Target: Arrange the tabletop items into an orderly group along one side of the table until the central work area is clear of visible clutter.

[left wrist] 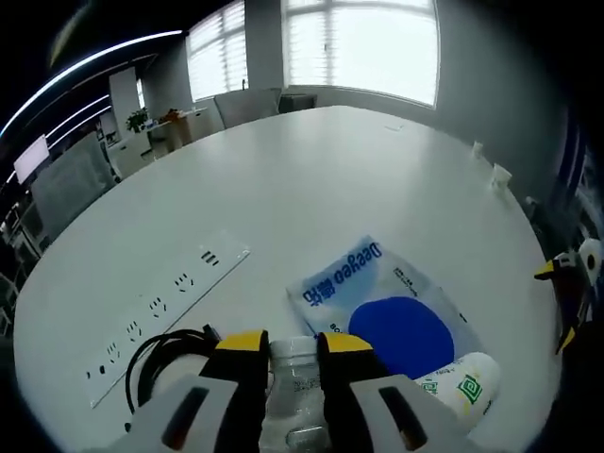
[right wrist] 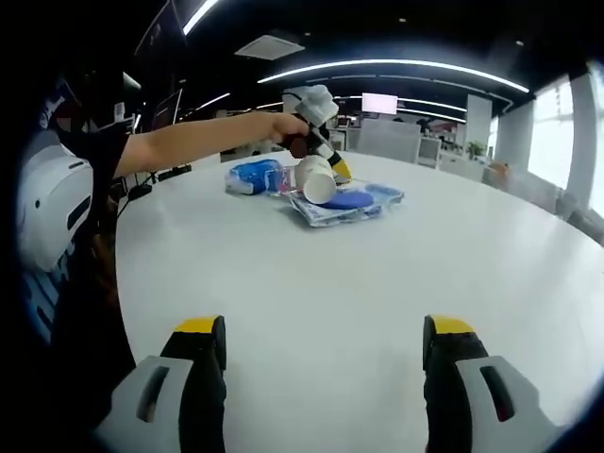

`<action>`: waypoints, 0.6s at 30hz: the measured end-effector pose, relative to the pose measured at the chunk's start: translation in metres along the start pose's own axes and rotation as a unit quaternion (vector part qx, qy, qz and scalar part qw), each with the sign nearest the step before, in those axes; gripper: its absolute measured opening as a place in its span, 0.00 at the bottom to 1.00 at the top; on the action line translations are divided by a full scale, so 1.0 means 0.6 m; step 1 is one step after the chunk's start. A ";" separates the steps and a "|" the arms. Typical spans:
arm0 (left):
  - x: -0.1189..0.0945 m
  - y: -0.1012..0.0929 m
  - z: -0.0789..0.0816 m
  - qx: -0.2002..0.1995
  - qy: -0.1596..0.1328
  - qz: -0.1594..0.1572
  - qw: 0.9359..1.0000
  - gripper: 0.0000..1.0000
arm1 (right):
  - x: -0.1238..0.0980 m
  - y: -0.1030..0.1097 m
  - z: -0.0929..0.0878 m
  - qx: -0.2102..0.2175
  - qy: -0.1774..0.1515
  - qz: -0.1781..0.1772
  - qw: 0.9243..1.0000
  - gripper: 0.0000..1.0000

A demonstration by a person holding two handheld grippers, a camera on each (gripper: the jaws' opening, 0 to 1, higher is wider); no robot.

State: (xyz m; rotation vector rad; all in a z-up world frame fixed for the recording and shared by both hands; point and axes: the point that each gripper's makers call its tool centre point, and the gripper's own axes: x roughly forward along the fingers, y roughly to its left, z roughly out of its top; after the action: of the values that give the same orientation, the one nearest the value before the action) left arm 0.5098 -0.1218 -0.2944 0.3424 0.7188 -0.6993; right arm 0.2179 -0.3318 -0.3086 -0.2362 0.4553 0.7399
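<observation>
While the left gripper [left wrist: 291,354] clamps a clear plastic bottle [left wrist: 294,377] between narrow jaws near the table [left wrist: 311,189] edge, most clutter sits bunched around it: blue-and-white pouch [left wrist: 382,302] just beside, white tube [left wrist: 462,387] at its near corner, black cable [left wrist: 160,354] and the inset power strip [left wrist: 160,307] on the other side. Right gripper [right wrist: 321,344] hovers over bare tabletop well apart from the pile, jaws wide, holding nothing. In the right gripper view a paper cup [right wrist: 316,181] lies tipped on the pouch. Judging by this, grouping is roughly midway; centre looks clear, but pile is untidy, needs lining up along the edge.
</observation>
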 end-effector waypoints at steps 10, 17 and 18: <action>-0.035 -0.008 0.019 0.022 -0.022 0.005 0.999 0.18 | -0.002 0.010 0.009 -0.005 -0.006 0.004 1.000 0.83; -0.066 -0.009 0.029 0.029 -0.043 0.010 0.999 0.17 | -0.009 0.017 0.015 -0.010 -0.009 0.003 1.000 0.83; -0.070 -0.009 0.029 0.028 -0.045 0.011 0.999 0.17 | -0.009 0.019 0.016 -0.011 -0.009 0.003 1.000 0.83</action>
State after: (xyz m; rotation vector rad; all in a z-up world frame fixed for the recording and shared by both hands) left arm 0.4920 -0.1151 -0.2527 0.3683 0.6106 -0.7111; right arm 0.2096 -0.3236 -0.2978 -0.2479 0.4304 0.7533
